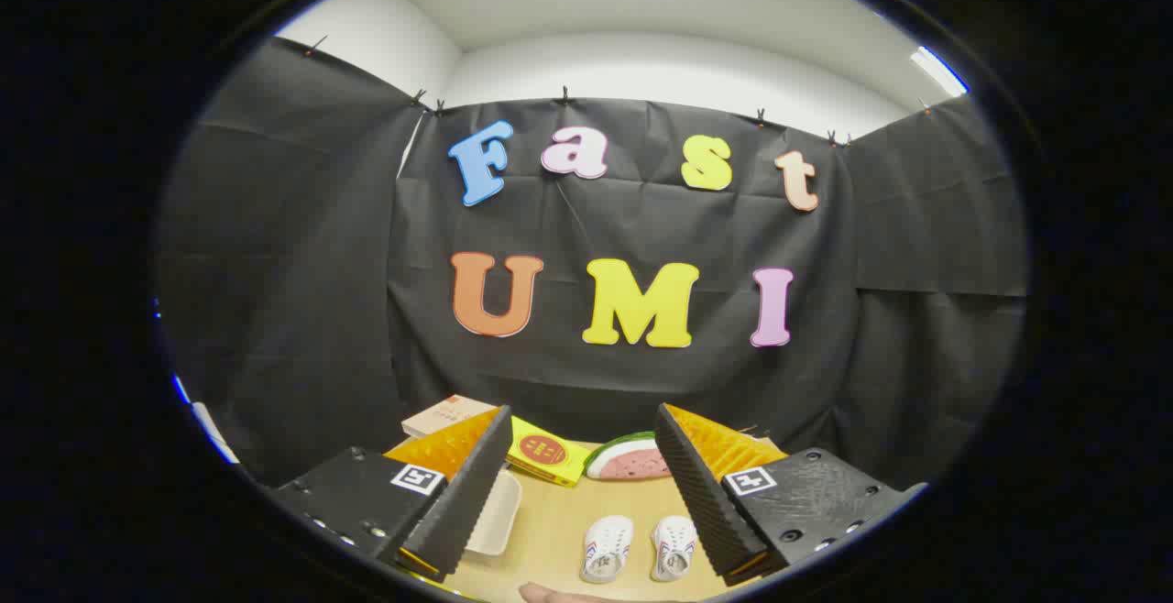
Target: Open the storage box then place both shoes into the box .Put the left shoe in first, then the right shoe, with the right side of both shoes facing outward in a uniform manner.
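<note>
The gripper (582,493) hangs wide open above the light wooden table (559,520), holding nothing. The 2 small white shoes (639,548) lie side by side between its fingers, so the task looks unstarted. The next move likely calls for opening the storage box, perhaps the white tray-like piece (495,516) by the left finger, though that is unclear.

- A light wooden counter (568,530) runs back to the black cloth wall
- Two small white shoes (640,549) lie side by side on it, between the fingers of the wide-open claw (583,500)
- A shallow white tray (495,516) lies beside the left finger
- Farther back lie a yellow packet (542,451), a watermelon-slice piece (630,458) and a tan box (443,414)
</note>
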Motion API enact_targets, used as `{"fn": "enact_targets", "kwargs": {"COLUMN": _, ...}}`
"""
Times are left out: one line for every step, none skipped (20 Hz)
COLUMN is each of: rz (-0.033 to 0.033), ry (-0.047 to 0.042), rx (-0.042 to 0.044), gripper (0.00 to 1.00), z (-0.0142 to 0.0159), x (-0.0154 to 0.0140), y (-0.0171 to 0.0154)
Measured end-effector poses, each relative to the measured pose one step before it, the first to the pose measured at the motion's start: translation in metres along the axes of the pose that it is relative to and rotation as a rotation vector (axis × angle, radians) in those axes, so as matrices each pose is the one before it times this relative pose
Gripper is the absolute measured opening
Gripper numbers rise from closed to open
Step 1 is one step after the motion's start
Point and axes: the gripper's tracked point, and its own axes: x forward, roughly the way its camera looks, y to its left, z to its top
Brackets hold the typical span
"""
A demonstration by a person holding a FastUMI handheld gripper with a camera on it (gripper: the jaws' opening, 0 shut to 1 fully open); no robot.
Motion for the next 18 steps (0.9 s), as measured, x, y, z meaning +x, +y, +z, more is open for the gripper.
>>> {"fn": "enact_targets", "kwargs": {"rz": -0.00317, "ry": 0.00287, "rx": 0.00332, "gripper": 0.95, "z": -0.00009, "x": 0.00065, "y": -0.00167}}
{"fn": "enact_targets", "kwargs": {"rz": -0.00415, "ry": 0.00302, "rx": 0.00288, "gripper": 0.95, "z": -0.00194, "x": 0.00092, "y": -0.00187}}
{"fn": "enact_targets", "kwargs": {"rz": -0.00530, "ry": -0.00099, "rx": 0.00660, "gripper": 0.95, "z": 0.00010, "x": 0.00048, "y": -0.00310}}
{"fn": "enact_targets", "kwargs": {"rz": -0.00539, "ry": -0.00195, "rx": 0.00575, "gripper": 0.95, "z": -0.00058, "x": 0.00019, "y": -0.00309}}
{"fn": "enact_targets", "kwargs": {"rz": -0.00532, "ry": -0.00260, "rx": -0.00082, "gripper": 0.95, "z": 0.00079, "x": -0.00030, "y": -0.00260}}
{"fn": "enact_targets", "kwargs": {"rz": -0.00868, "ry": -0.00592, "rx": -0.00519, "gripper": 0.95, "z": -0.00007, "x": 0.00035, "y": -0.00382}}
{"fn": "enact_targets", "kwargs": {"rz": -0.00741, "ry": -0.00944, "rx": -0.00428, "gripper": 0.95, "z": 0.00226, "x": -0.00044, "y": -0.00346}}
{"fn": "enact_targets", "kwargs": {"rz": -0.00476, "ry": -0.00849, "rx": -0.00290, "gripper": 0.95, "z": 0.00062, "x": -0.00040, "y": -0.00277}}
{"fn": "enact_targets", "kwargs": {"rz": -0.00299, "ry": -0.00694, "rx": -0.00296, "gripper": 0.95, "z": 0.00024, "x": -0.00035, "y": -0.00229}}
{"fn": "enact_targets", "kwargs": {"rz": 0.00004, "ry": -0.00403, "rx": 0.00089, "gripper": 0.95, "z": -0.00082, "x": 0.00017, "y": -0.00137}}
{"fn": "enact_targets", "kwargs": {"rz": 0.00506, "ry": -0.00122, "rx": 0.00305, "gripper": 0.95, "z": -0.00165, "x": -0.00090, "y": -0.00080}}
{"fn": "enact_targets", "kwargs": {"rz": 0.00354, "ry": 0.00278, "rx": 0.00249, "gripper": 0.95, "z": -0.00363, "x": 0.00012, "y": -0.00201}}
{"fn": "enact_targets", "kwargs": {"rz": 0.00486, "ry": 0.00438, "rx": 0.00234, "gripper": 0.95, "z": -0.00310, "x": 0.00032, "y": -0.00212}}
{"fn": "enact_targets", "kwargs": {"rz": 0.00721, "ry": 0.00414, "rx": 0.00134, "gripper": 0.95, "z": -0.00355, "x": 0.00111, "y": -0.00154}}
{"fn": "enact_targets", "kwargs": {"rz": 0.00363, "ry": 0.00553, "rx": 0.00373, "gripper": 0.95, "z": -0.00280, "x": 0.00196, "y": -0.00322}}
{"fn": "enact_targets", "kwargs": {"rz": 0.00436, "ry": 0.00768, "rx": 0.00735, "gripper": 0.95, "z": -0.00425, "x": 0.00199, "y": -0.00463}}
{"fn": "enact_targets", "kwargs": {"rz": 0.00648, "ry": 0.00887, "rx": 0.01035, "gripper": 0.95, "z": -0.00340, "x": 0.00301, "y": -0.00482}}
{"fn": "enact_targets", "kwargs": {"rz": 0.00833, "ry": 0.00548, "rx": 0.00869, "gripper": 0.95, "z": -0.00350, "x": 0.00458, "y": -0.00499}}
